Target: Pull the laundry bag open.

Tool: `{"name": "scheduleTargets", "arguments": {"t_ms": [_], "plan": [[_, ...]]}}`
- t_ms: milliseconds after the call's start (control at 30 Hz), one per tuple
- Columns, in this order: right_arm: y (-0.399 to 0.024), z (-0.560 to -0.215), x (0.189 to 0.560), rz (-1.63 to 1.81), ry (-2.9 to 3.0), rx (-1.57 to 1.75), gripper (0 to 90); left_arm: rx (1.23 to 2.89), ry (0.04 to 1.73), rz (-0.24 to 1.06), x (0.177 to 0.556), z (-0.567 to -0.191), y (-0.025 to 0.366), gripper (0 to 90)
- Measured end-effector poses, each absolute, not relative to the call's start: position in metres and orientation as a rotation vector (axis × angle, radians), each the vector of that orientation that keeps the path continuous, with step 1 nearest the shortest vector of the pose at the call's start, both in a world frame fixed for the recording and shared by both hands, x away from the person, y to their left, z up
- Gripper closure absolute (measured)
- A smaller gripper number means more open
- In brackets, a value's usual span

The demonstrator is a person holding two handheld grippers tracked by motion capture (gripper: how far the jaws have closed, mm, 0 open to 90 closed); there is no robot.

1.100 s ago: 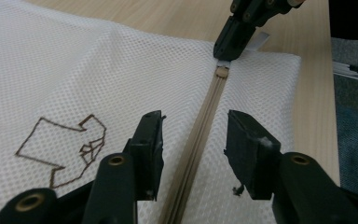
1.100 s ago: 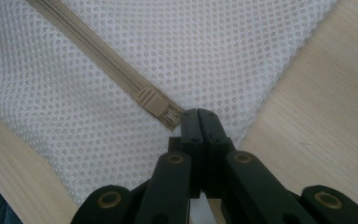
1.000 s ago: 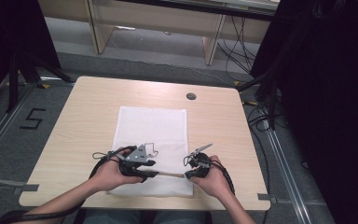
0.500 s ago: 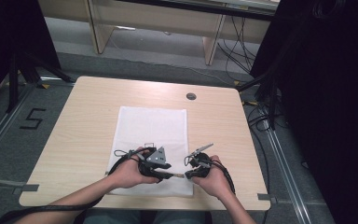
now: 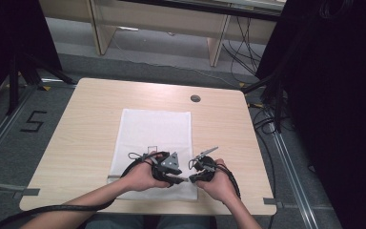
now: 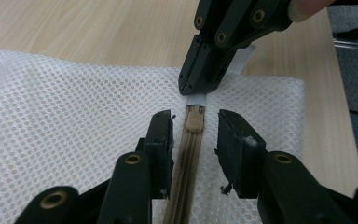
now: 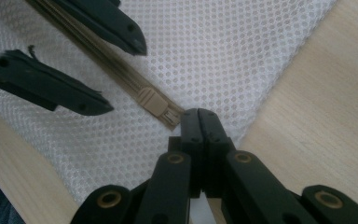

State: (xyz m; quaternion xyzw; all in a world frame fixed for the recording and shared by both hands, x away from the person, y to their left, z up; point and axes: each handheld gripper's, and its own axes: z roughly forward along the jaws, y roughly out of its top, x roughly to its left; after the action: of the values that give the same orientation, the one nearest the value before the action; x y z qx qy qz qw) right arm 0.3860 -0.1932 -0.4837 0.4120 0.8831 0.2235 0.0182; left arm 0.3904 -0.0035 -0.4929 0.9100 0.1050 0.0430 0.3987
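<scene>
My right gripper (image 7: 199, 116) pinches the mesh bag (image 6: 74, 107) just past the zipper pull (image 6: 194, 122), anchoring it; my left gripper (image 6: 195, 135), jaws just narrowing, straddles the pull without touching.

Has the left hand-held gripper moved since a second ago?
Yes. The left hand-held gripper slid rightward over the white mesh bag, toward the right hand-held gripper.

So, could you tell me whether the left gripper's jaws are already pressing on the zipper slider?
No, the left gripper has its jaws apart on either side of the zipper slider, with gaps showing.
</scene>
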Motion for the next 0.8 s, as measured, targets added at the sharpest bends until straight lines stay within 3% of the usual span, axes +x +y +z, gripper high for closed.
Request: {"name": "scheduleTargets", "arguments": {"t_ms": [800], "plan": [[-0.194, -0.484, 0.386, 0.700, 2.741, 1.277, 90.0, 2.366, 0.207, 0.119, 0.396, -0.502, -0.022, 70.9]]}}
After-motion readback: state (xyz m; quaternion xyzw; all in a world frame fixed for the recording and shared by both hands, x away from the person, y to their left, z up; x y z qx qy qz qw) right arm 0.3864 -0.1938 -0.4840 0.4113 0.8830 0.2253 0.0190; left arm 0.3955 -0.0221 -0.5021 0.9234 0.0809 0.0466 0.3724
